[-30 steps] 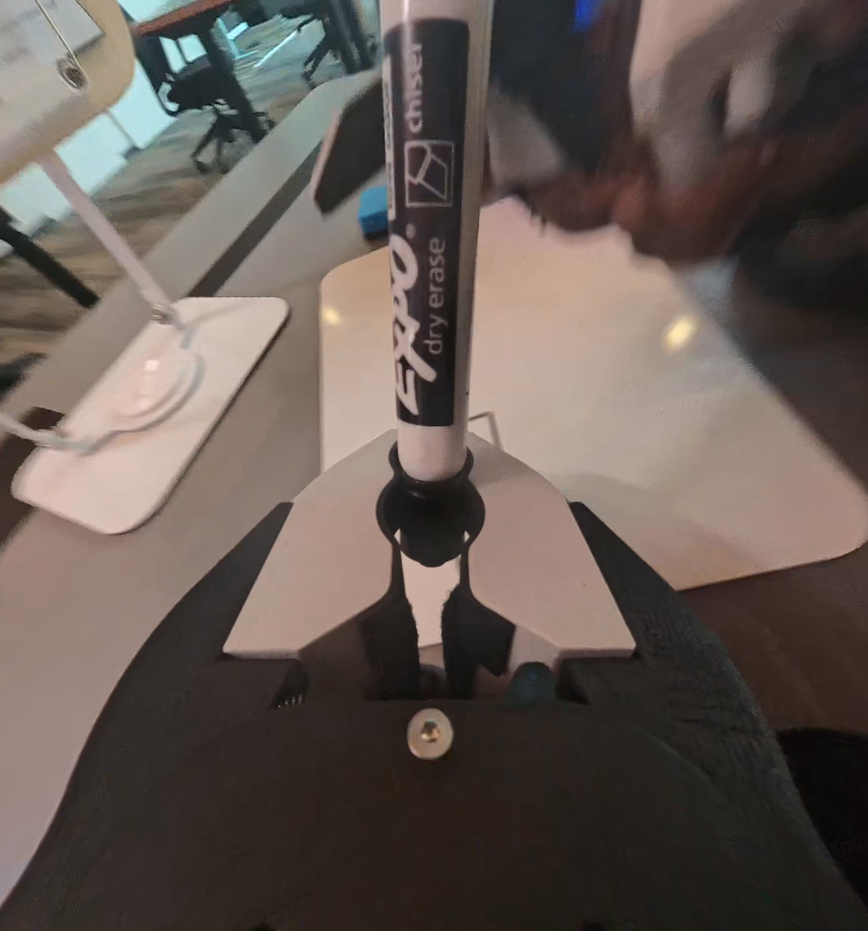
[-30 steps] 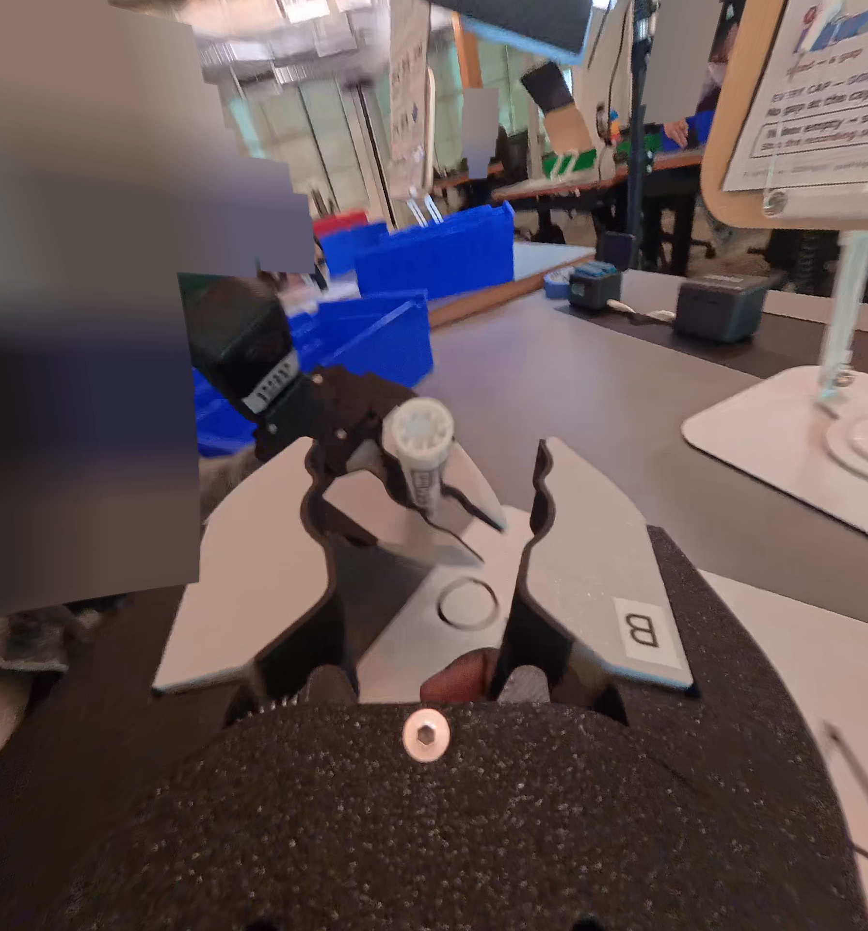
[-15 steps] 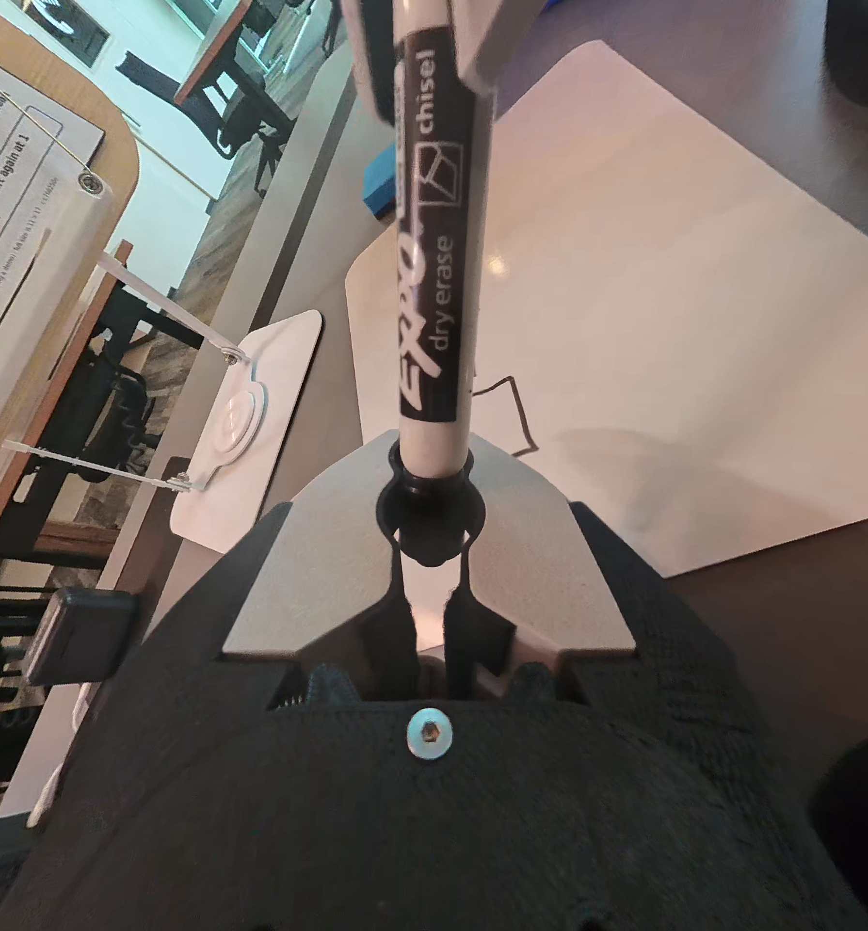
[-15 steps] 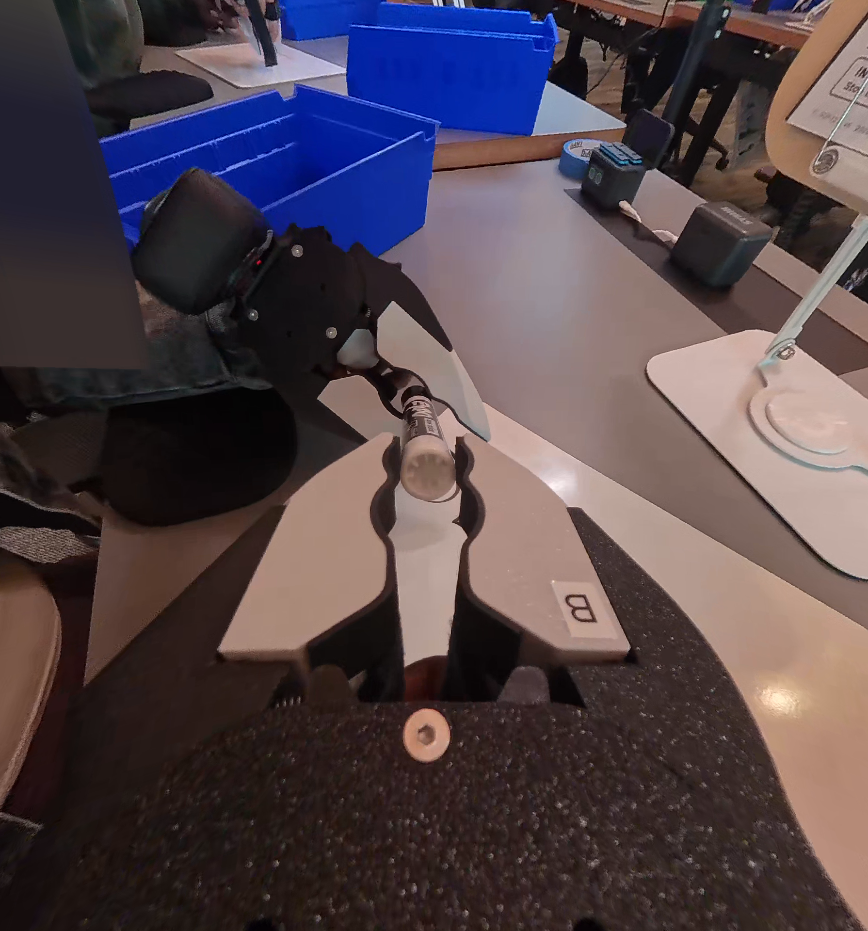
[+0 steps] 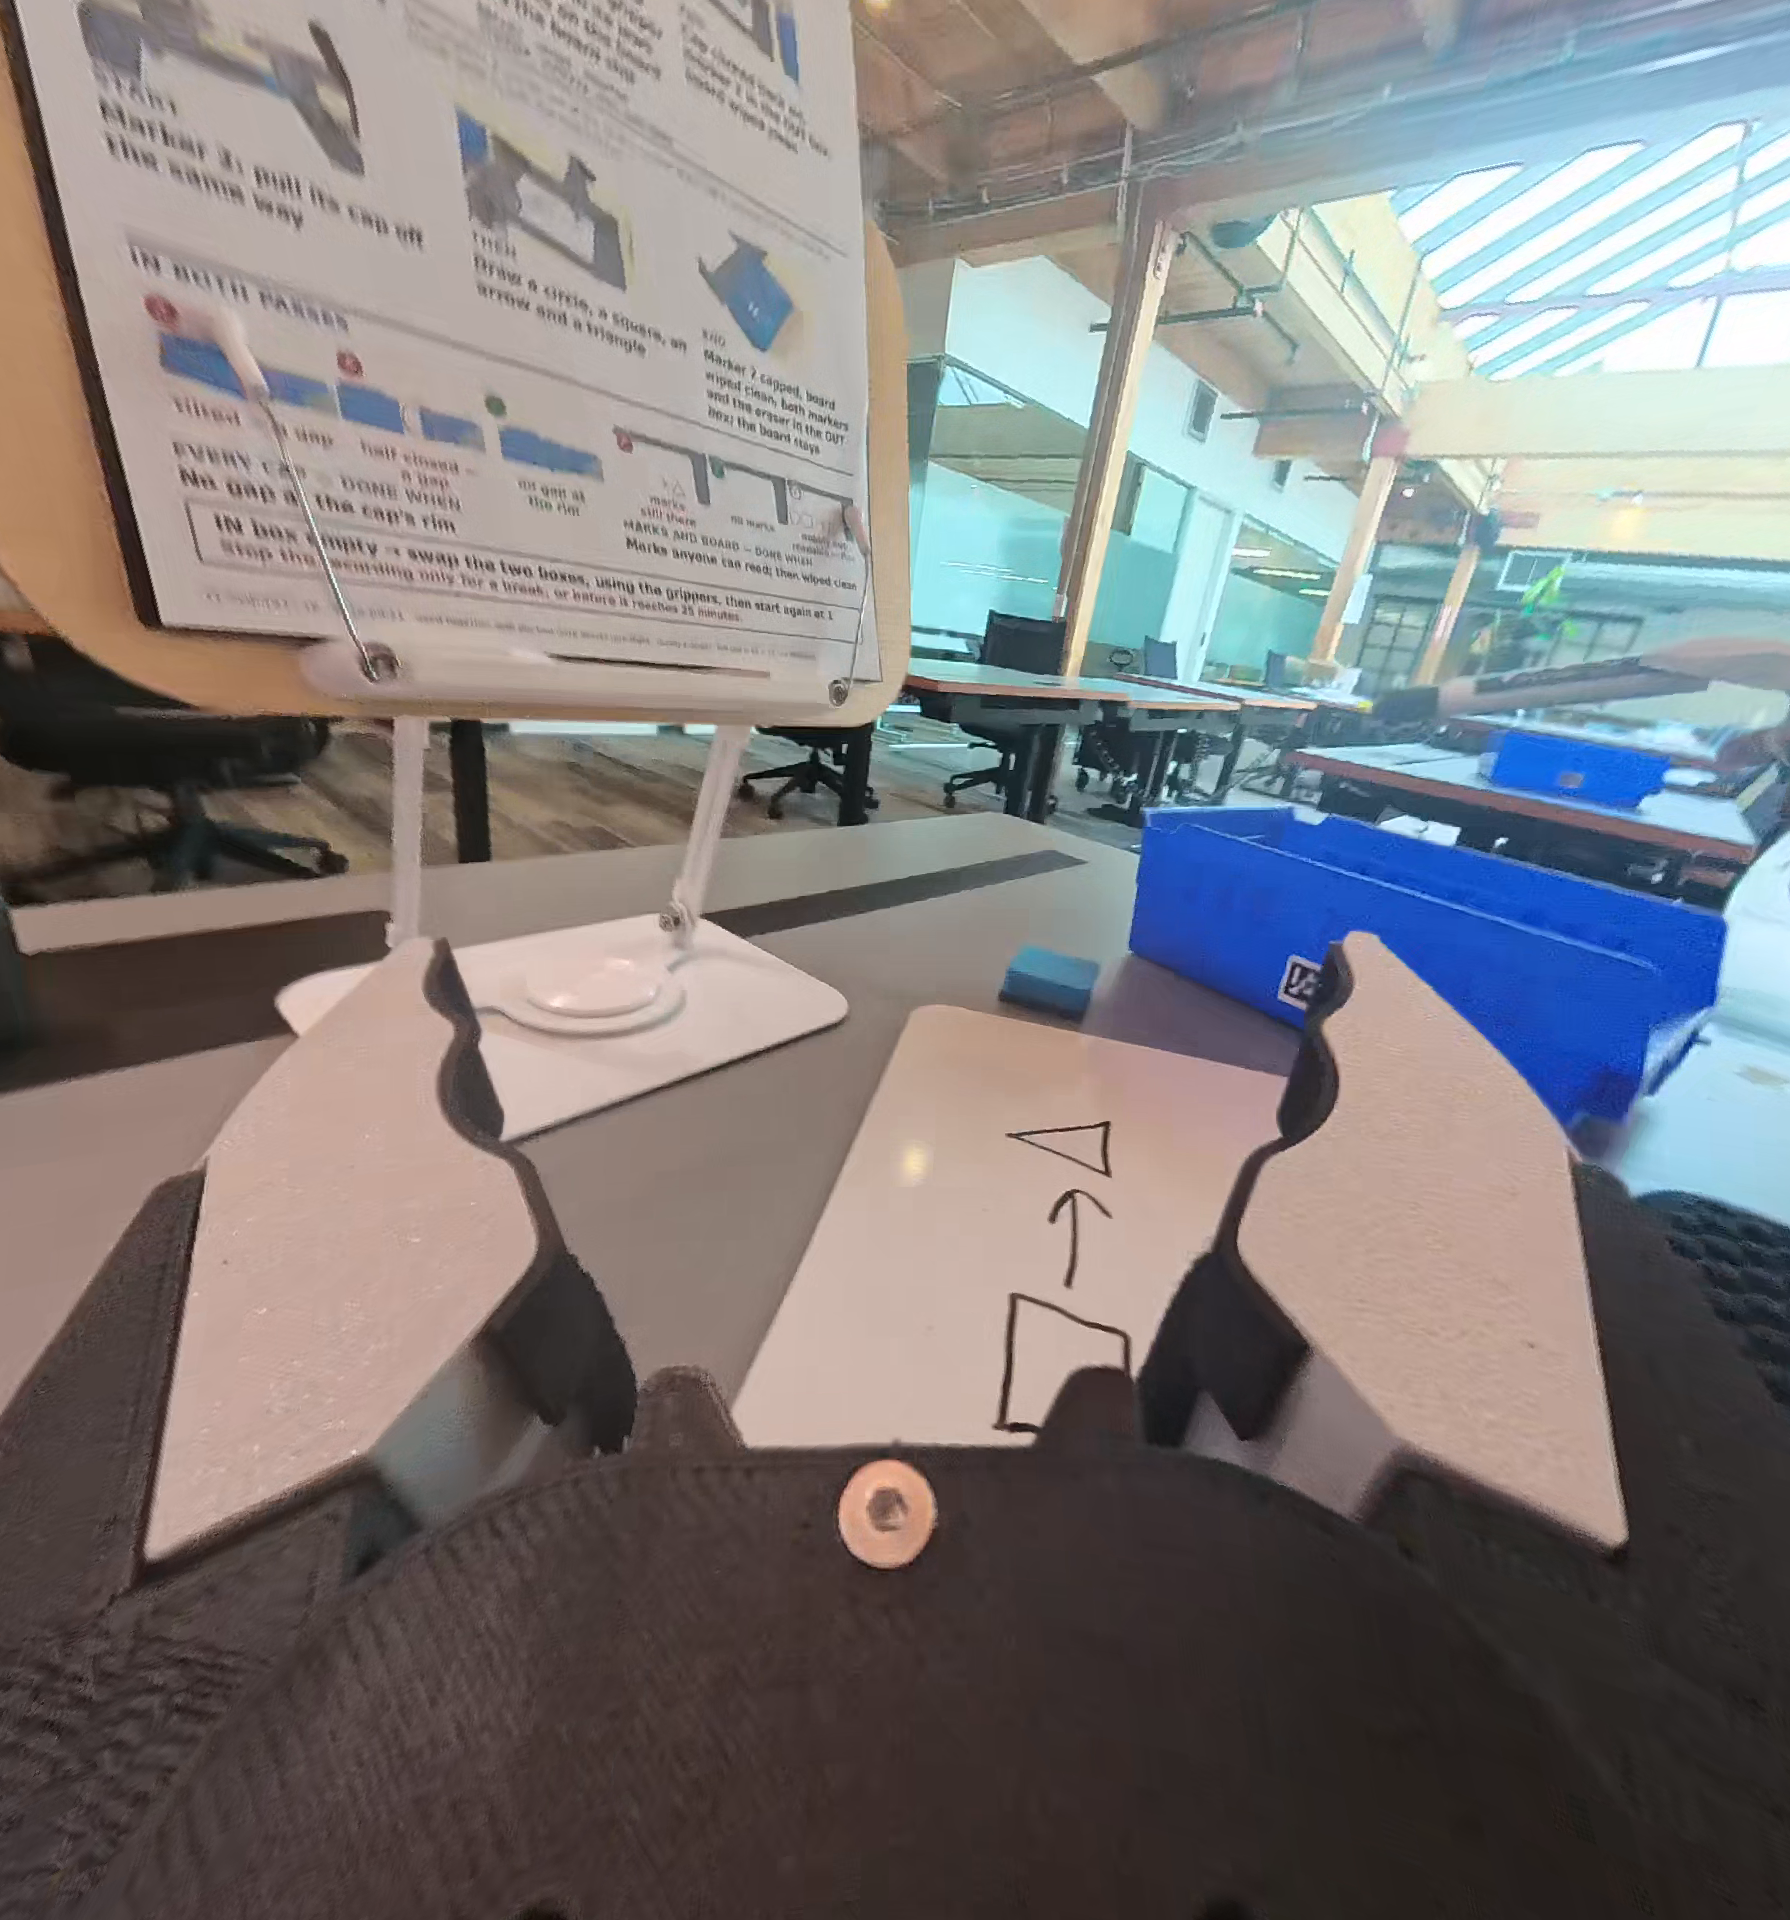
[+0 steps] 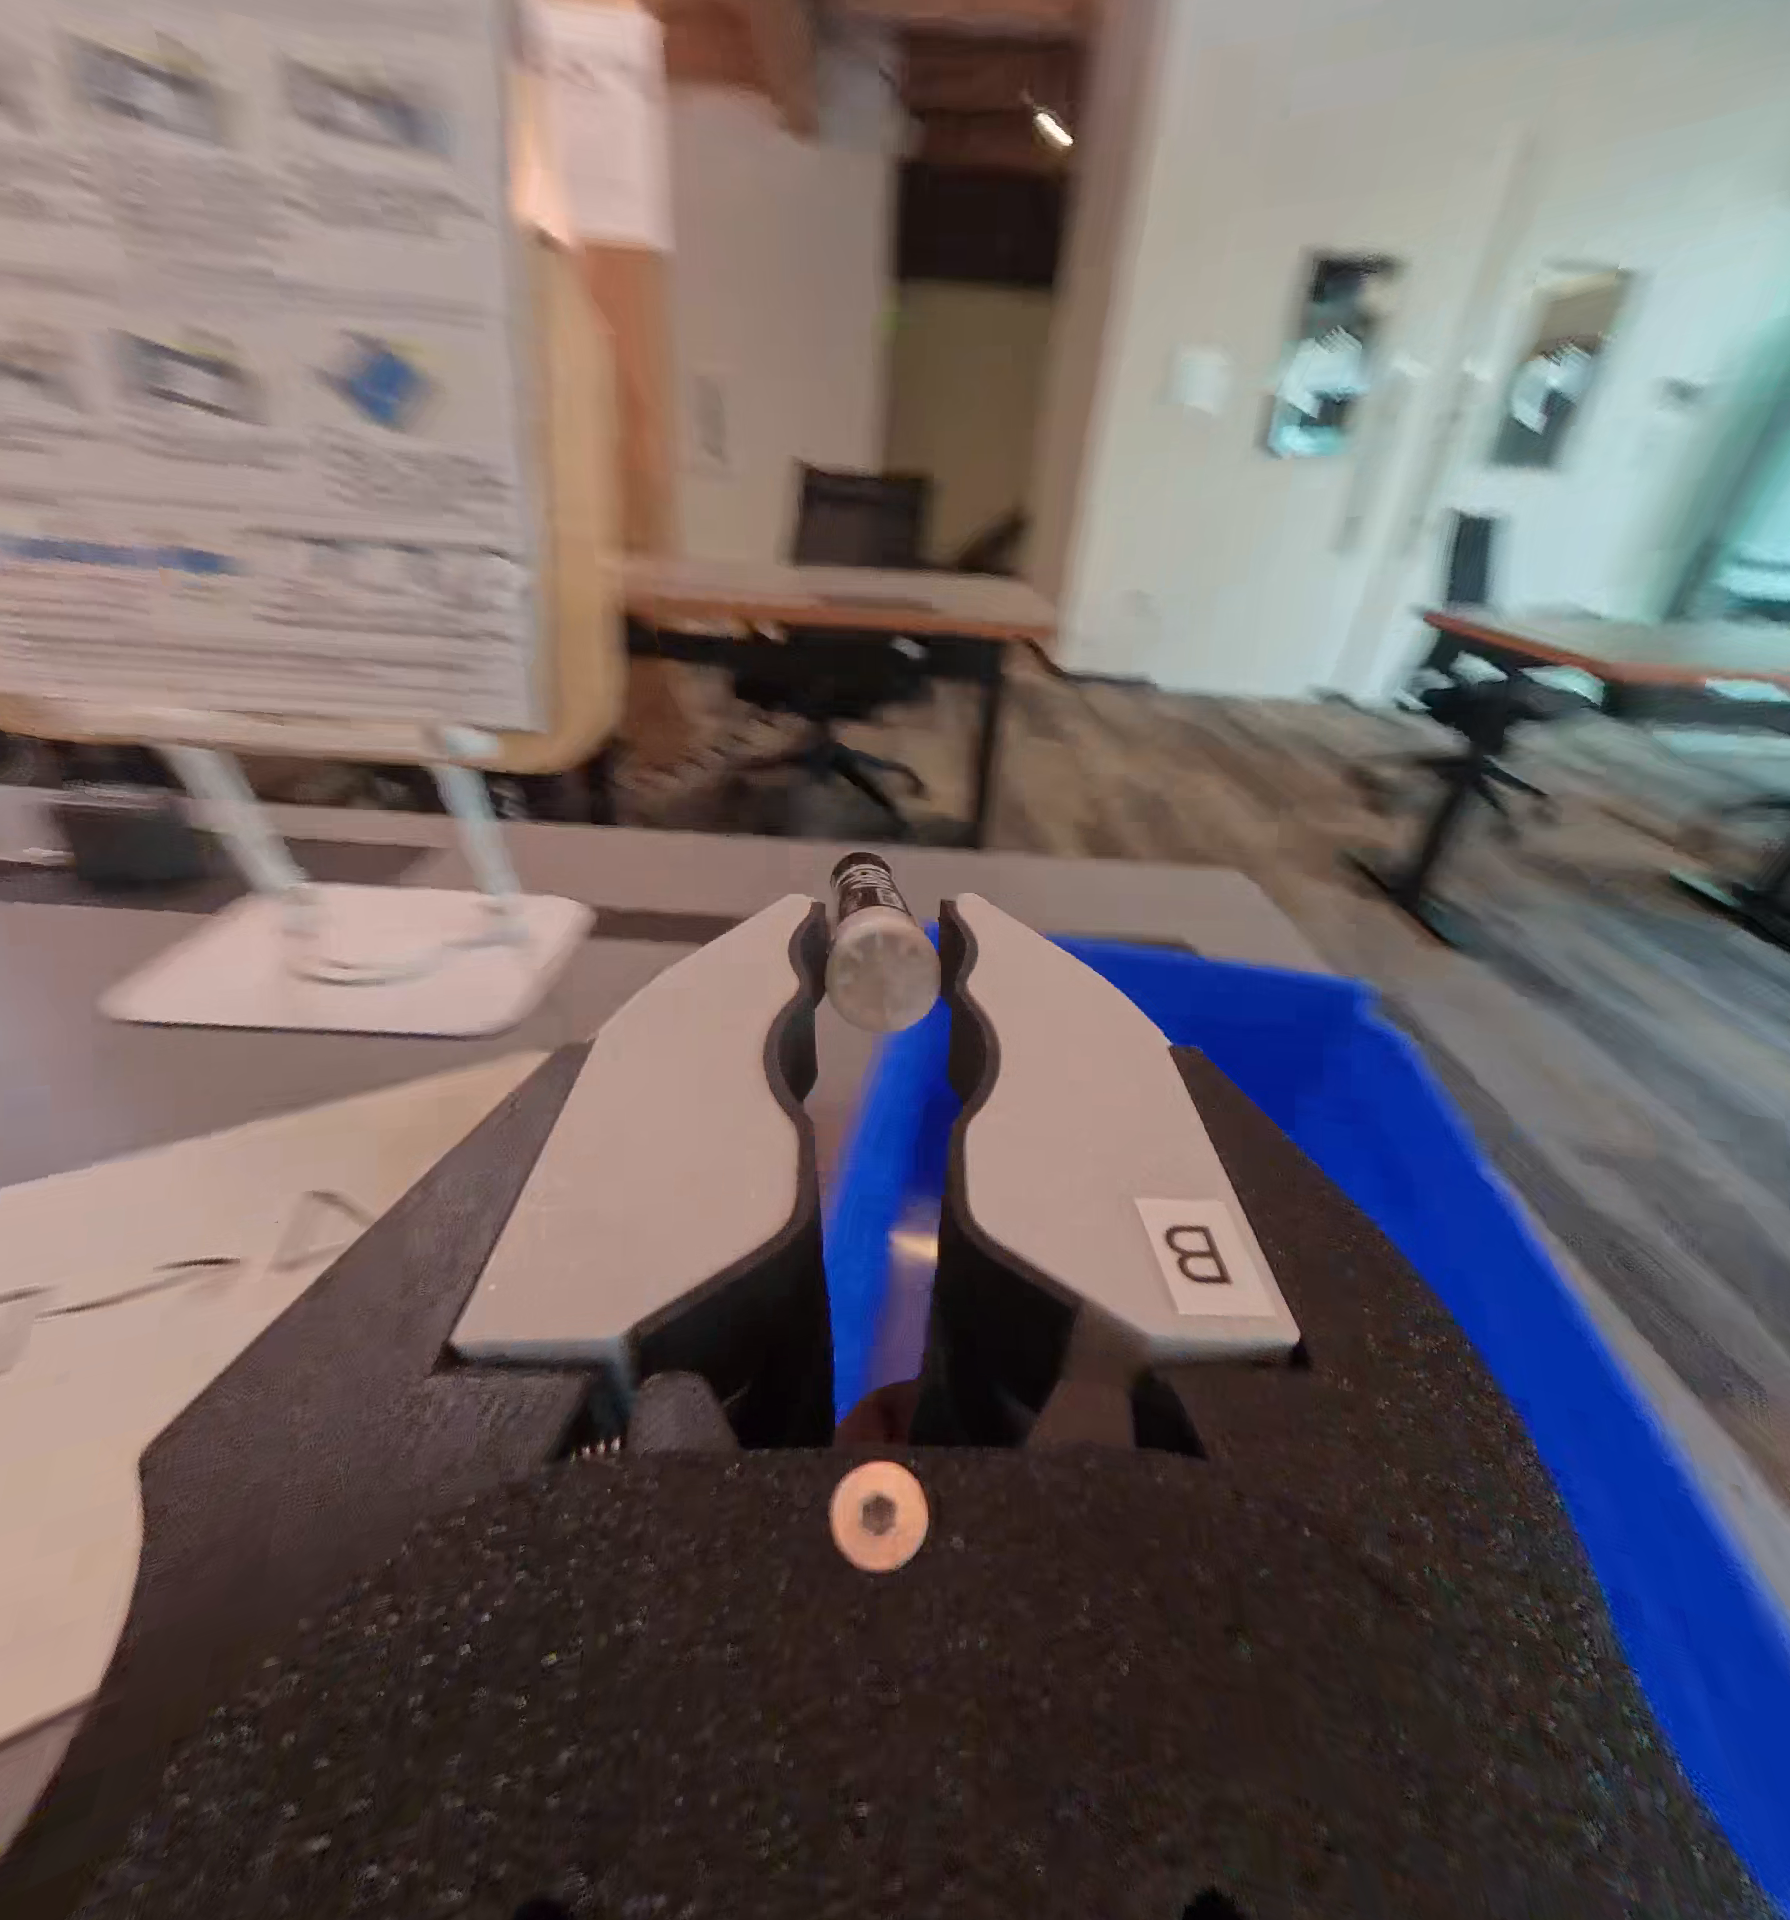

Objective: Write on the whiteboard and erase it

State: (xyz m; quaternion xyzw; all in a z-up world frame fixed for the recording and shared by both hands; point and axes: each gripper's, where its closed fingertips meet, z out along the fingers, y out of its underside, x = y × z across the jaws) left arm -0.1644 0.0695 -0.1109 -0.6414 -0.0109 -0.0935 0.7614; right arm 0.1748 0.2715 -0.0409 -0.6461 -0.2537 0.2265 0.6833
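**Marker held by right gripper; left gripper empty above whiteboard**

Left wrist view. Left gripper (image 5: pixel 891 1049), with grey plate fingers (image 5: pixel 351 1247) on a black textured body, stands wide open with nothing between its jaws. Seen through the gap, a flat white whiteboard with rounded corners (image 5: pixel 932 1226) lies on the grey tabletop (image 5: pixel 60 1143). It carries three black line drawings in a row: a square (image 5: pixel 1062 1361) nearest the gripper, an arrow (image 5: pixel 1075 1242) beyond it, and a triangle (image 5: pixel 1073 1143) farthest. A small blue block eraser (image 5: pixel 1049 978) lies on the table just past the whiteboard's far edge. To the right of it stands a blue plastic bin (image 5: pixel 1421 966). A white document stand (image 5: pixel 600 1023) with a flat base sits to the left of the whiteboard and holds a printed instruction sheet (image 5: pixel 475 312) upright.

Right wrist view (blurred). Right gripper (image 6: pixel 880 956), grey fingers with a lettered sticker on one plate, is closed to a narrow gap and clamps a dry-erase marker with a pale barrel (image 6: pixel 875 935) at its fingertips. The marker points away from the camera, its round butt end facing the lens. Below and to the right of the gripper lies the blue plastic bin (image 6: pixel 1390 1143). The whiteboard (image 6: pixel 143 1299) shows at lower left, with the drawings smeared by blur. The document stand (image 6: pixel 351 966) is behind it.
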